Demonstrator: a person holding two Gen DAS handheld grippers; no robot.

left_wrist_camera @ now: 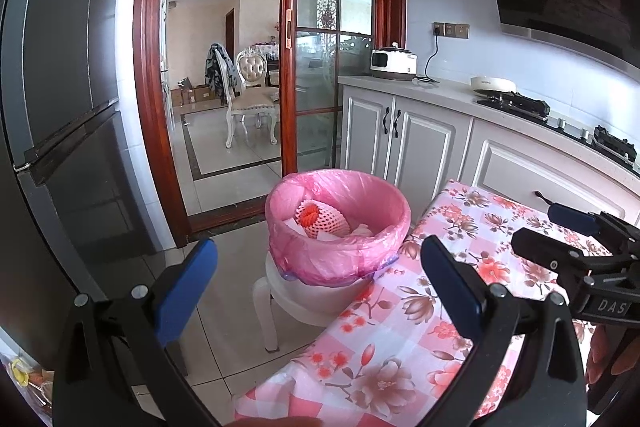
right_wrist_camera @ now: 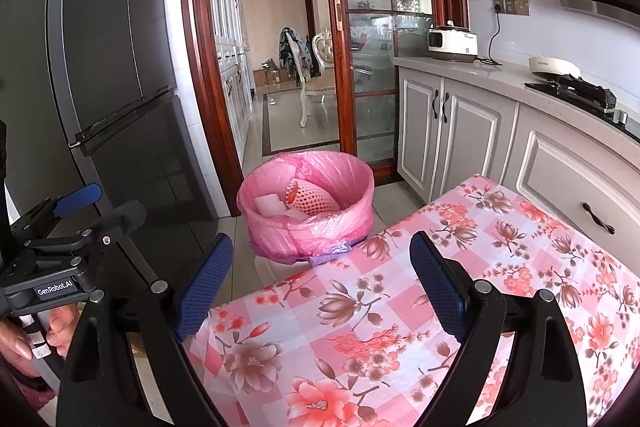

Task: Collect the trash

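Observation:
A trash bin lined with a pink bag (left_wrist_camera: pixel 340 227) stands on a white stool (left_wrist_camera: pixel 280 291) at the table's far end; it also shows in the right wrist view (right_wrist_camera: pixel 308 199). Inside lie an orange-and-white foam fruit net (left_wrist_camera: pixel 320 221) (right_wrist_camera: pixel 308 201) and white foam pieces (right_wrist_camera: pixel 266 205). My left gripper (left_wrist_camera: pixel 320 291) is open and empty, short of the bin. My right gripper (right_wrist_camera: pixel 324 287) is open and empty over the floral tablecloth (right_wrist_camera: pixel 400 287). The right gripper also shows at the right of the left wrist view (left_wrist_camera: pixel 560 231), and the left gripper at the left of the right wrist view (right_wrist_camera: pixel 104 203).
A dark fridge (right_wrist_camera: pixel 100 67) stands at the left. White cabinets (right_wrist_camera: pixel 460 131) with a counter, a white cooker (right_wrist_camera: pixel 452 45) and a gas hob (right_wrist_camera: pixel 580 93) run along the right. A red-framed glass sliding door (right_wrist_camera: pixel 360 47) opens onto a dining room.

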